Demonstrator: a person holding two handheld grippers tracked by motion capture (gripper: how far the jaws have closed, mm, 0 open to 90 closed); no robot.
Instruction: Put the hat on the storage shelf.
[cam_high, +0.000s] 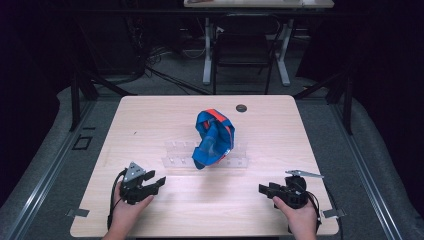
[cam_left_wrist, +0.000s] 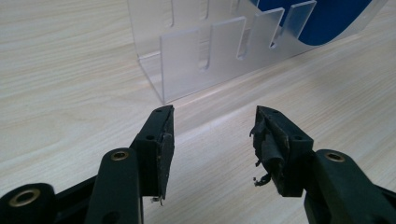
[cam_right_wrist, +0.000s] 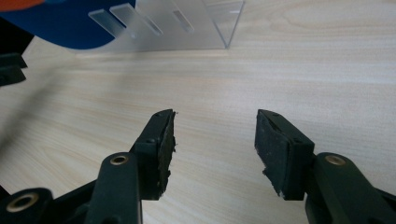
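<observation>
Blue and orange plates (cam_high: 214, 137) are sitting propped in the clear acrylic rack (cam_high: 175, 155) mid-table, so the left gripper (cam_high: 152, 182) and right gripper (cam_high: 265, 189), both standing apart and empty, are best approaching a rim squarely.

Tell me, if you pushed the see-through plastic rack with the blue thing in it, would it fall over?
Probably it would slide, not tip: the clear rack sits low and long on the smooth wooden table. It looks stiff and light. The blue and orange thing stands tall in its slots, so that might wobble or topple.

Dark lab: bare test table (cam_high: 150, 115), floor cables (cam_high: 165, 75)
</observation>
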